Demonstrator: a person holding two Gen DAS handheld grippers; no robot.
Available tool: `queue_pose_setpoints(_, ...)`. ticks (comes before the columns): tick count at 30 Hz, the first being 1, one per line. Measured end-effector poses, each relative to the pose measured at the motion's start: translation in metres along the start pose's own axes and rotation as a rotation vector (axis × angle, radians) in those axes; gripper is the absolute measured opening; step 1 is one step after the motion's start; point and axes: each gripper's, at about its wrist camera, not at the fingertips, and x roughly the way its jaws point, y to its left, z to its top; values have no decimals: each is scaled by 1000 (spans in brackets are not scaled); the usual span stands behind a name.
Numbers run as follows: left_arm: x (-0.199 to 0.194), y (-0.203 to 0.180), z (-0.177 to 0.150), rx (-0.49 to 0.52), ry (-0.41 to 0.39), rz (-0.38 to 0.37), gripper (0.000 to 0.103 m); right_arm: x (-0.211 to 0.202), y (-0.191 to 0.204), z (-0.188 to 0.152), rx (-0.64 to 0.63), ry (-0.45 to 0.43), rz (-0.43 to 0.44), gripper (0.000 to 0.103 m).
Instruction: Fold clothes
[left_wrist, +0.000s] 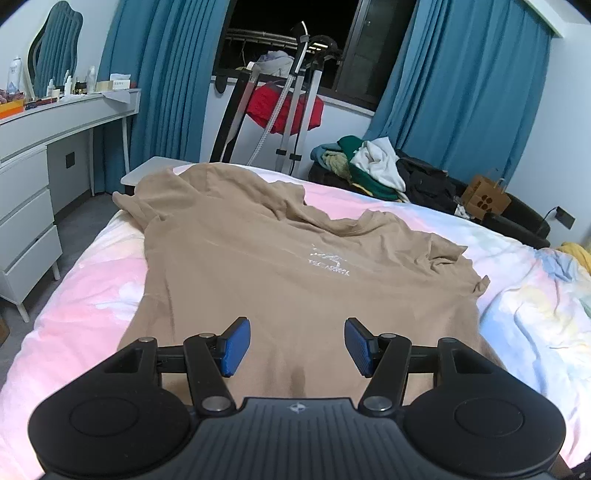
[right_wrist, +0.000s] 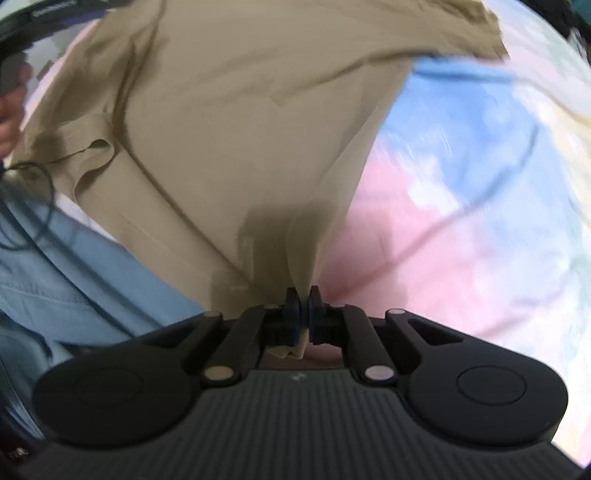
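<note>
Across the middle of the left wrist frame, a tan shirt (left_wrist: 258, 258) lies spread on a bed (left_wrist: 74, 295) with a pink, blue and white cover, a pale printed logo (left_wrist: 328, 264) showing near the centre. At the bottom of that frame the left gripper (left_wrist: 297, 347) has its blue pads (left_wrist: 236, 347) wide apart, with nothing between them and the tan cloth below. In the upper left stands a white dresser (left_wrist: 33, 206) with bottles on top; teal curtains (left_wrist: 162, 74) flank a dark window, and a heap of clothes (left_wrist: 369, 166) sits at the right.

In the right wrist frame, the right gripper (right_wrist: 303, 314) at lower centre is clamped on a bunched edge of the shirt (right_wrist: 240, 129), which fans upward through the frame. The picture is blurred.
</note>
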Motion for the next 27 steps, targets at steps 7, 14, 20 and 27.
queue_pose_setpoints(7,-14,30,0,-15,79,16,59,-1,-21,-15,193,-95,77,10)
queue_pose_setpoints(14,-42,51,-2,32,212,-85,59,-42,-25,2,326,-389,90,56)
queue_pose_setpoints(20,-56,26,-10,320,339,-186,59,-19,-34,37,505,-614,116,55)
queue_pose_setpoints(27,-39,-14,-50,672,519,-145,57,55,-53,49,658,-620,166,56)
